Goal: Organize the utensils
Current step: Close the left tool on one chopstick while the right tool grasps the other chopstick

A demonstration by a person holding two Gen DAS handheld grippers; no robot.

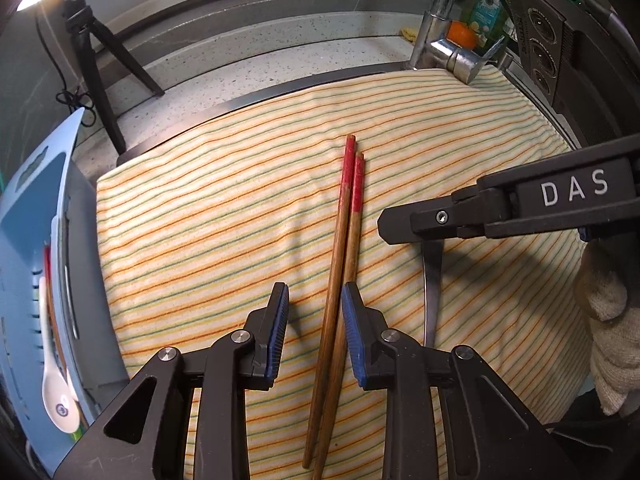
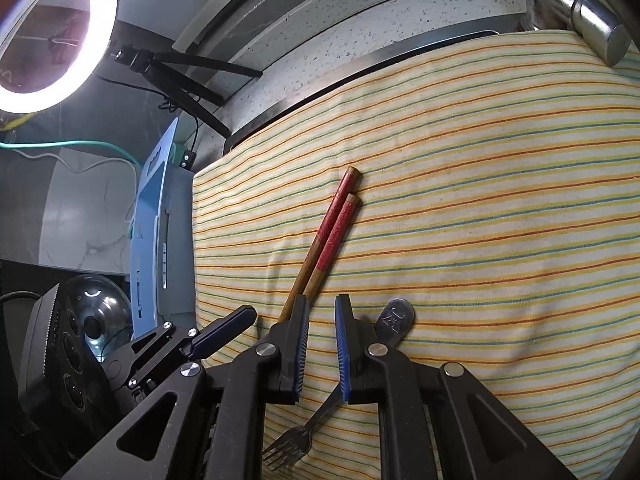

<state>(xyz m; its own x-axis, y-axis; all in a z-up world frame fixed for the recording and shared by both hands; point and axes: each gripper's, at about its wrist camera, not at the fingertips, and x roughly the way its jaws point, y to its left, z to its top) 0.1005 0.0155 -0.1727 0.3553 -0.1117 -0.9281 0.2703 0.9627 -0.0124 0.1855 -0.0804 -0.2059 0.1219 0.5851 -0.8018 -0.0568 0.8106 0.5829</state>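
Now | left hand-held gripper wide astride chopsticks | right hand-held gripper nearly closed, fork handle between (cloth bare rightward)

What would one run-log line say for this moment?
left tool: open, astride chopsticks | right tool: shut on fork | surface: striped cloth

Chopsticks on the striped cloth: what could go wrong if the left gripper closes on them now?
The left gripper straddles the chopsticks near their thin ends, off-centre; closing may catch one stick or tip both.
Its pads seem close to the striped cloth and may pinch it.
The right gripper above the fork is near; they could bump.
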